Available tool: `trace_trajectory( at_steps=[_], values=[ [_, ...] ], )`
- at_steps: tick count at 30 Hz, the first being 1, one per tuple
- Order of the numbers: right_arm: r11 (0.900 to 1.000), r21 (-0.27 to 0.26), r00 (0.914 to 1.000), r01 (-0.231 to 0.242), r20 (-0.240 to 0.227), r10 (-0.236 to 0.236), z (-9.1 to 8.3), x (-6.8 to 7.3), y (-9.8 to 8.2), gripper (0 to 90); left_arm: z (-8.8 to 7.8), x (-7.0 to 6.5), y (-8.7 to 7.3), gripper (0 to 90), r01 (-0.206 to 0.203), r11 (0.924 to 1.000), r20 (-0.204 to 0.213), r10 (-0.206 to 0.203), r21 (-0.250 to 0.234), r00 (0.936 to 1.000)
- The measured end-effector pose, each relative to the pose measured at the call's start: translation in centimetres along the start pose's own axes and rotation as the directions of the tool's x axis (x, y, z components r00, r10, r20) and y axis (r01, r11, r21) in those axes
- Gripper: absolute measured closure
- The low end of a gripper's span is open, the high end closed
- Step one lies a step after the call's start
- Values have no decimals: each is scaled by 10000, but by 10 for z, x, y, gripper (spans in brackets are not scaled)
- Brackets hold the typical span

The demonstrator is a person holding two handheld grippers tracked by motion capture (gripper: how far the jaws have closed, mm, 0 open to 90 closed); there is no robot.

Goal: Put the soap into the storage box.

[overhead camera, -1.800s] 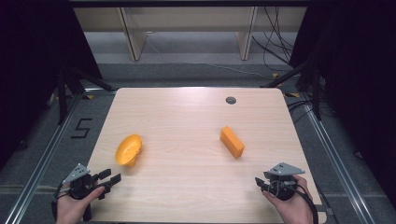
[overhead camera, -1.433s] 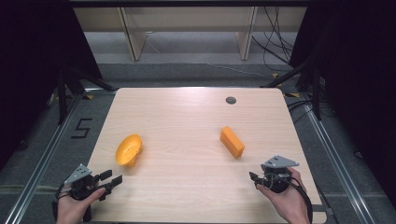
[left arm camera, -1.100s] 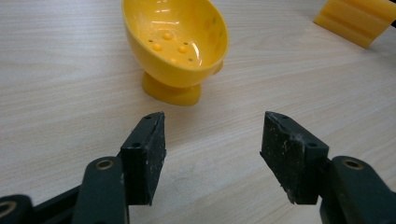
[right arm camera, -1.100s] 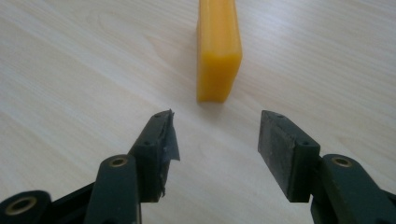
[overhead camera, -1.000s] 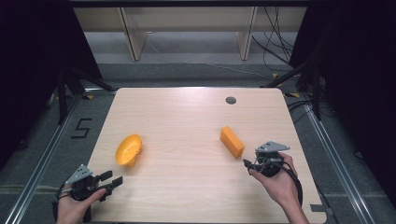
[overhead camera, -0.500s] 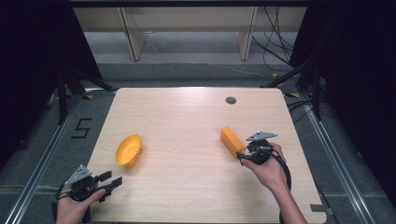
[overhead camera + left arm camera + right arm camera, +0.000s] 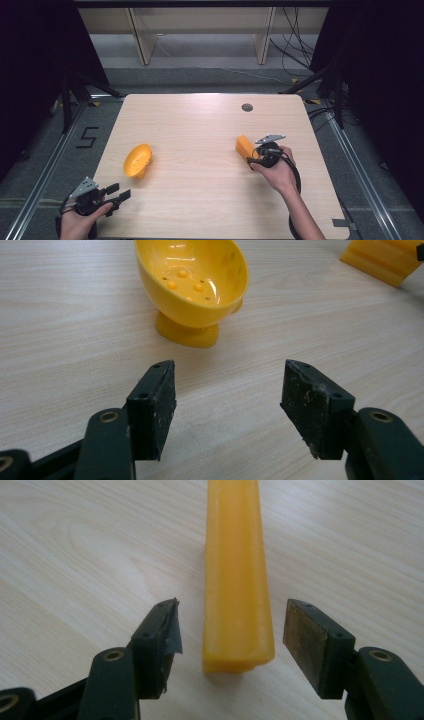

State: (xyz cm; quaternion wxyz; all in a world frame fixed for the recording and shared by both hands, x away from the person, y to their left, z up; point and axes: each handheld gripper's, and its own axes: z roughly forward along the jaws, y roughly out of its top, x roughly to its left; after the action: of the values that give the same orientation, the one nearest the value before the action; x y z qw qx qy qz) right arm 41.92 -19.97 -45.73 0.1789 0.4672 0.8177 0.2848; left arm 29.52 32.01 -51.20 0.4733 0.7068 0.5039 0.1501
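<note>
Reading off the floor left of the bench (image 7: 200,125), a dark "5" (image 7: 85,137) is marked on the grey surface; no other writing can be made out. On the pale wood bench lie 2 yellow-orange things, well apart: a small perforated plastic bowl on a foot (image 7: 137,160), tipped on its side toward the left, and a long orange plastic block (image 7: 244,147) right of centre. A round dark grommet hole (image 7: 247,107) sits near the far edge.

Held at the near left corner, the left claw (image 7: 116,194) has its jaws spread wide with nothing between them; in the left gripper view the bowl (image 7: 192,287) lies ahead of the open jaws, bare wood between.

At the block's near end, the right claw (image 7: 255,159) is wide open, its jaws on either side of the block (image 7: 237,580) without touching it.

Bare bench stretches between bowl and block and along the far side. Cables (image 7: 295,45) trail across the floor beyond the bench.
</note>
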Motion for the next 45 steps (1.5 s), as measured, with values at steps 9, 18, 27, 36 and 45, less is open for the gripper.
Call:
trace_trajectory(
  at_steps=[9, 18, 27, 36, 45],
  values=[
    [9997, 242, 10000, 46, -83, -44, 13, -1, 2, 422, 1, 0, 0, 378, 23, 10000, 44, -23, 9, 10000],
    [9995, 301, 10000, 82, -26, -82, 21, -1, 3, 459, 0, 0, 0, 377, 28, 10000, 7, -28, 19, 10000],
    [9991, 411, 9999, 94, -56, -92, 23, -1, 4, 517, 1, 0, -1, 376, 1, 10000, 23, -1, 32, 10000],
    [9989, 426, 9998, 207, -19, -206, 27, -1, 6, 600, 0, 0, -1, 376, 7, 10000, 8, -7, 37, 10000],
    [9993, 347, 9999, 117, -109, -113, 26, 0, 5, 613, 0, 0, -1, 376, 5, 9999, -22, -5, 108, 10000]
  ],
)
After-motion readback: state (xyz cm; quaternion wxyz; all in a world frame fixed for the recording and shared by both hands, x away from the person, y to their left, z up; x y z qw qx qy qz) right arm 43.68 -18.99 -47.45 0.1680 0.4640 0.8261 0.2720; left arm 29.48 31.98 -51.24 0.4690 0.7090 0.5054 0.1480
